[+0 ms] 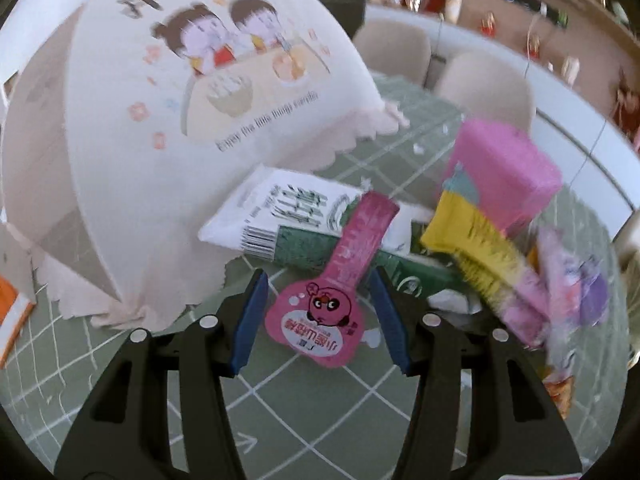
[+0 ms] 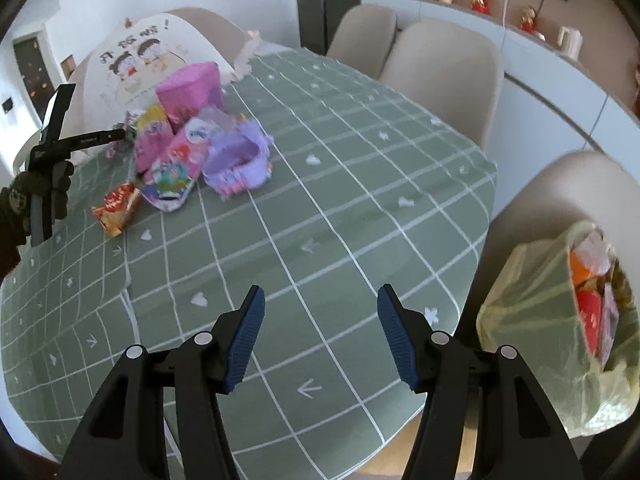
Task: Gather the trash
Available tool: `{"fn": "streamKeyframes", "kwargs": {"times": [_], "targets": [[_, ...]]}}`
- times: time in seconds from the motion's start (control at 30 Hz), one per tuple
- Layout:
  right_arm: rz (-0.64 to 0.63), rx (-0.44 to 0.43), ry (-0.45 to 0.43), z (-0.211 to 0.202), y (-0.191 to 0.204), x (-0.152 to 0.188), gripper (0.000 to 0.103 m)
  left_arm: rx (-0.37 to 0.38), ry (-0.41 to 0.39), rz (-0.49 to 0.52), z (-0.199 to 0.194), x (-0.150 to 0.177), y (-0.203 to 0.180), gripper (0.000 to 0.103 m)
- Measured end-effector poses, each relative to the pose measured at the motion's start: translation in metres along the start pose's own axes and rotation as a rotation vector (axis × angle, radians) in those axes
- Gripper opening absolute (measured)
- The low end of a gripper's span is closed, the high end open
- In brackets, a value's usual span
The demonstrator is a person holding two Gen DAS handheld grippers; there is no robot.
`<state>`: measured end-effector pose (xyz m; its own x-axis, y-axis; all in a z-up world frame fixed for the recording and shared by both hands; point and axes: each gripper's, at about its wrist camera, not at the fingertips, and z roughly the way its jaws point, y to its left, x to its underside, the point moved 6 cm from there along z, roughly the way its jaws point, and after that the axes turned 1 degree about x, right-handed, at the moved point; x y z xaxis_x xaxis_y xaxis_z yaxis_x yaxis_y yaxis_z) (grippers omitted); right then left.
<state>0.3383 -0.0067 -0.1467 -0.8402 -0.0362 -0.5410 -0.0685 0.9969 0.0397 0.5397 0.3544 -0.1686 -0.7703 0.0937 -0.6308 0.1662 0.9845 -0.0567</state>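
Left gripper [image 1: 318, 312]: jaws apart, straddling the round end of the pink wrapper [image 1: 320, 320], pads clear of it on both sides, so I read this as lined up for a pinch, nothing gripped yet. The wrapper's long tail lies over the white-and-green pack [image 1: 280, 216], which should keep it lifted off the tablecloth [image 1: 304, 412] and easy to pinch. Left of it the mesh food cover [image 1: 168, 120] crowds close; right of it sits the yellow-pink wrapper pile [image 1: 492, 264] and pink box [image 1: 504, 176], so I see only 1 clean exit, straight back up. Right gripper [image 2: 320, 336]: jaws apart, empty, over bare cloth near the table edge. Trash bag [image 2: 532, 320] hangs mouth-open just off that edge; wide clear cloth between pile [image 2: 192, 152] and bag.
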Motion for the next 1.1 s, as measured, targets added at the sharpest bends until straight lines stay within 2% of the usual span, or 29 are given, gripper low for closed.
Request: {"fn": "streamKeyframes", "kwargs": {"times": [0.1, 0.17, 0.27, 0.33, 0.4, 0.5, 0.6, 0.67, 0.7, 0.87, 0.97, 1.1], "targets": [[0.005, -0.013, 0.007, 0.007, 0.001, -0.002, 0.056, 0.014, 0.048, -0.024, 0.011, 0.007, -0.003, 0.049], [-0.032, -0.032, 0.008, 0.012, 0.009, -0.009, 0.056, 0.033, 0.048, -0.063, 0.007, 0.012, -0.005, 0.043], [-0.103, -0.053, -0.008, 0.015, 0.026, -0.022, 0.056, 0.046, 0.044, -0.112, -0.013, 0.025, -0.011, 0.028], [-0.142, -0.115, -0.024, 0.016, 0.043, -0.034, 0.056, 0.049, 0.039, -0.149, -0.032, 0.036, -0.017, 0.016], [-0.166, -0.188, -0.037, 0.018, 0.061, -0.047, 0.056, 0.071, 0.037, -0.200, -0.049, 0.048, -0.021, 0.013], [-0.228, -0.297, -0.052, 0.025, 0.102, -0.074, 0.056, 0.115, 0.039, -0.289, -0.072, 0.076, -0.028, 0.012], [-0.313, -0.336, -0.079, 0.032, 0.141, -0.100, 0.056, 0.164, 0.028, -0.353, -0.090, 0.094, -0.030, 0.012], [-0.358, -0.354, -0.101, 0.037, 0.163, -0.116, 0.056, 0.170, 0.016, -0.377, -0.100, 0.103, -0.029, 0.022], [-0.381, -0.371, -0.113, 0.043, 0.179, -0.127, 0.056, 0.168, 0.007, -0.387, -0.105, 0.106, -0.026, 0.032], [-0.422, -0.503, -0.067, 0.076, 0.251, -0.166, 0.056, 0.128, -0.036, -0.438, -0.120, 0.110, -0.006, 0.037], [-0.466, -0.513, -0.059, 0.097, 0.297, -0.189, 0.056, 0.114, -0.065, -0.501, -0.132, 0.118, 0.009, 0.038], [-0.537, -0.416, -0.090, 0.128, 0.339, -0.213, 0.056, 0.101, -0.084, -0.540, -0.147, 0.132, 0.020, 0.042]]}}
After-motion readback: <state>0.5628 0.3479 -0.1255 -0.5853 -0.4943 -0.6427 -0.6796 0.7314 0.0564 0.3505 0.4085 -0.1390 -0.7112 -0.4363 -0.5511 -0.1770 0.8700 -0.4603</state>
